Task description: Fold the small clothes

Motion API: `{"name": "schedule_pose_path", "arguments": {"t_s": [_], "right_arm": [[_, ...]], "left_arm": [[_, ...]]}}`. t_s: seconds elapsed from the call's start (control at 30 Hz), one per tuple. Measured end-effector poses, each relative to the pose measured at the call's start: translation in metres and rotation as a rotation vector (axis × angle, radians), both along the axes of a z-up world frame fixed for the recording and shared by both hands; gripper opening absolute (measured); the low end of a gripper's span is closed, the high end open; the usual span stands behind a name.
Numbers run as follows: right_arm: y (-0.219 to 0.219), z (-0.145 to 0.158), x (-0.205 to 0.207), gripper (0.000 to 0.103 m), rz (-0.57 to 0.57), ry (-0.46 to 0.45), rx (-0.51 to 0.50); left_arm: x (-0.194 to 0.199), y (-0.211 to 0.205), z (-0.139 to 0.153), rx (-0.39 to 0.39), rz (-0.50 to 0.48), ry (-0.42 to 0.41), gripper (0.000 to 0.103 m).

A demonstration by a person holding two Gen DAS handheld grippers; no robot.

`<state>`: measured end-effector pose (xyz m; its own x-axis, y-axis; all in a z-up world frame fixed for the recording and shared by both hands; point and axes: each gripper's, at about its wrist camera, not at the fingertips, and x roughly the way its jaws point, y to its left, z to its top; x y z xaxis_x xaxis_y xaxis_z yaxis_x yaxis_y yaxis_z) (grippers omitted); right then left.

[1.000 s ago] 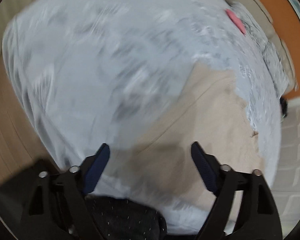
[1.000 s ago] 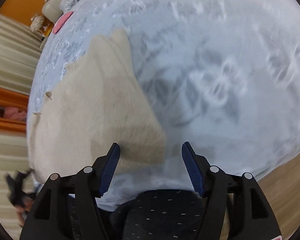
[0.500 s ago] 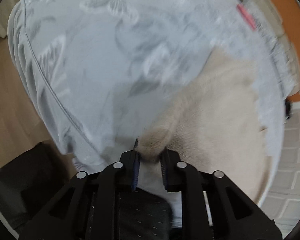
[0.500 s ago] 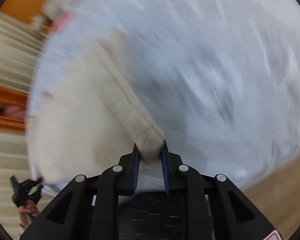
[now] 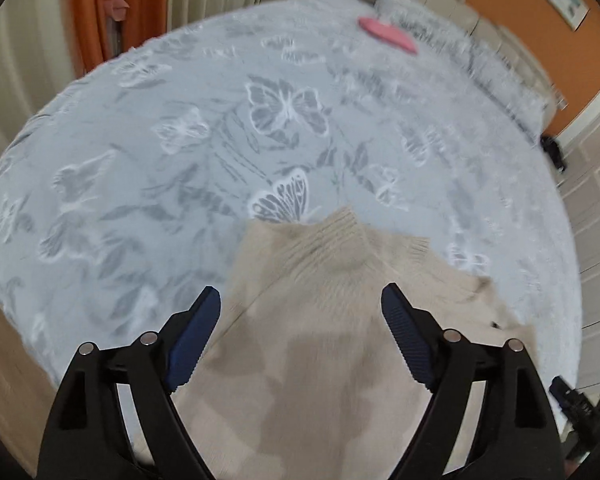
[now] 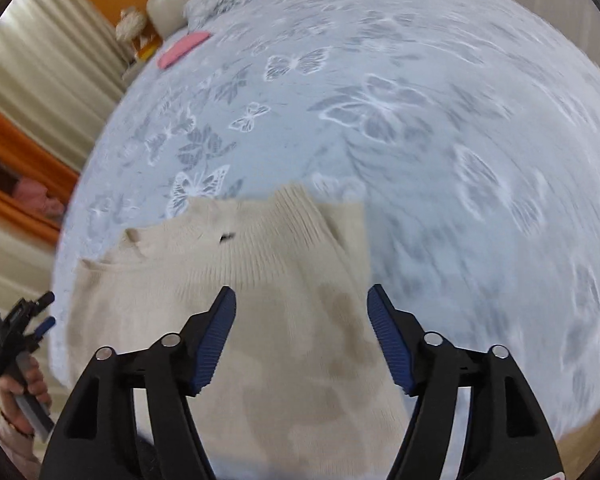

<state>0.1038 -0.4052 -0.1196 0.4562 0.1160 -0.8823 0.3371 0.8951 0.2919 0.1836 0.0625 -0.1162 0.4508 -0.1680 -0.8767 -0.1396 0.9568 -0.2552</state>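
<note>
One beige sweater (image 5: 320, 344) lies on the bed (image 5: 140, 168), ribbed edge folded up, near the bed's near edge. One pink item (image 5: 386, 34) sits by the pillows, too blurred to name. Two grippers hover above the sweater: the left gripper (image 5: 300, 320) and right gripper (image 6: 302, 316) are both opening, pads clear of cloth. Orange walls and pale curtains surround the butterfly-print cover.
</note>
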Motion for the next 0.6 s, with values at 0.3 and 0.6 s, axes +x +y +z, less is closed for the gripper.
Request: {"name": "schedule_pose_path", "arguments": {"t_s": [0.3,0.6], "right_arm": [[0.006,-0.043,0.058,0.010,0.040,0.047,0.096],[-0.009,-0.071,0.061,0.016,-0.024,0.092,0.086]], "left_arm": [[0.026,0.006,-0.033,-0.070,0.015,0.046,0.009],[0.042,0.012,-0.062,0.020,0.029,0.104,0.013]]}}
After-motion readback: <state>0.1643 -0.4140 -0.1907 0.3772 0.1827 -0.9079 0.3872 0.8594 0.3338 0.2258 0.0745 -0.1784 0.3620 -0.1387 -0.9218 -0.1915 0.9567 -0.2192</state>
